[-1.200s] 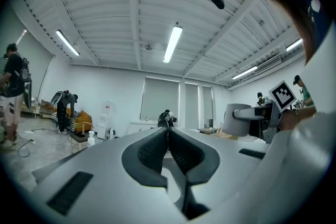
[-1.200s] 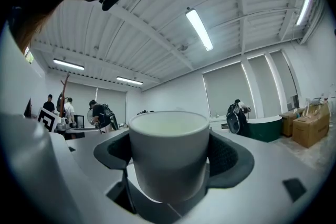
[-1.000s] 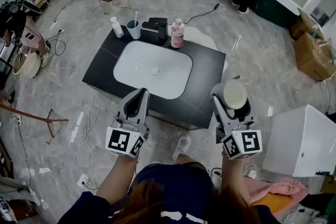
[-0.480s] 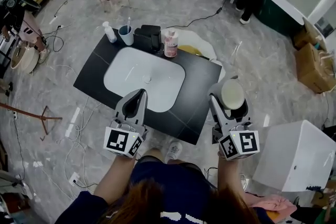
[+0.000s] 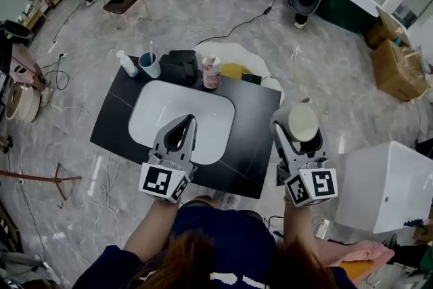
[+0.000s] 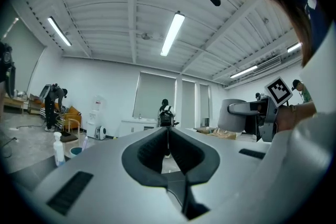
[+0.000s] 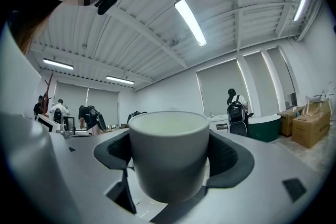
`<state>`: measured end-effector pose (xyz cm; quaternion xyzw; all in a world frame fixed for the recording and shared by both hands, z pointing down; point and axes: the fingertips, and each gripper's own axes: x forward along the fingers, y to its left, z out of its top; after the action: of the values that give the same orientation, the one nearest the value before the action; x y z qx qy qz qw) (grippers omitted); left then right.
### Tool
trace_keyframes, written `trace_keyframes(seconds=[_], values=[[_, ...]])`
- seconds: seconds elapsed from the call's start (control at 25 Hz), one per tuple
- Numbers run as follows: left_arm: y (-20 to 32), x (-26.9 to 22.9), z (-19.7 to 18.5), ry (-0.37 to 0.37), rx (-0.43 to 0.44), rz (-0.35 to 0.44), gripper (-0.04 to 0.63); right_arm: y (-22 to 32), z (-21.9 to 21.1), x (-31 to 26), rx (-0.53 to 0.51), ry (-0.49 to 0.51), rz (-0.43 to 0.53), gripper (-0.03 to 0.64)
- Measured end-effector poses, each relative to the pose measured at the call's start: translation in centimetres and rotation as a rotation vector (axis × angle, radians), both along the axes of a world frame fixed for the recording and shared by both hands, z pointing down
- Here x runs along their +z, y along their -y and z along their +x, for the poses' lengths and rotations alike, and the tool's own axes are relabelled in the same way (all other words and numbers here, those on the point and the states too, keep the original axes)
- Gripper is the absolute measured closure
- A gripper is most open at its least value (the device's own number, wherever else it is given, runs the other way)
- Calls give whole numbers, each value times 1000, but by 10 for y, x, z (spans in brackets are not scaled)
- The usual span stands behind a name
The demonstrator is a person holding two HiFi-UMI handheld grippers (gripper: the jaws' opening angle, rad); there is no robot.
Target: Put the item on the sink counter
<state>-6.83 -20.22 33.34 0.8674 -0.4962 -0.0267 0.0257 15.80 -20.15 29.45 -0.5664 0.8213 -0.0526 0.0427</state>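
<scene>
Sink point(image 5: 203, 108) sits closer now; your left tongs point(image 5: 186, 122) are shut, empty, and your right tongs point(image 5: 302, 112) grip the cup point(image 5: 302, 124) right of the sink, so loosen early and it falls

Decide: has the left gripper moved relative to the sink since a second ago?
Yes. The left gripper has moved forward, from the sink's near rim to over its basin.

White cup point(image 7: 168, 160), black counter point(image 5: 260, 120), white basin point(image 5: 161, 103), grey marbled floor point(image 5: 223, 7)
</scene>
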Motion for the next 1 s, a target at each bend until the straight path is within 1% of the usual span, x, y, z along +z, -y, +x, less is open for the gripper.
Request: trace_keyframes(seconds=[0.12,0.24,0.44,0.56,0.72,1.0], values=[[28,-4,-3,-6,45,17,571,18,-10,-6,32,2,21,181],[48,-5,-4,-13,86,21,571,32,-20,-7,53,-17,30,181],[70,-1,-11,-17,132,18,571,47,-33,10,86,-11,-3,181],[77,1,-17,-18,135,9,571,52,-43,20,78,-17,-33,181],[79,8,-22,-21,115,-11,571,57,-49,28,51,-28,-61,181],[83,21,-20,-21,85,-45,571,67,-41,43,30,-37,-95,181]])
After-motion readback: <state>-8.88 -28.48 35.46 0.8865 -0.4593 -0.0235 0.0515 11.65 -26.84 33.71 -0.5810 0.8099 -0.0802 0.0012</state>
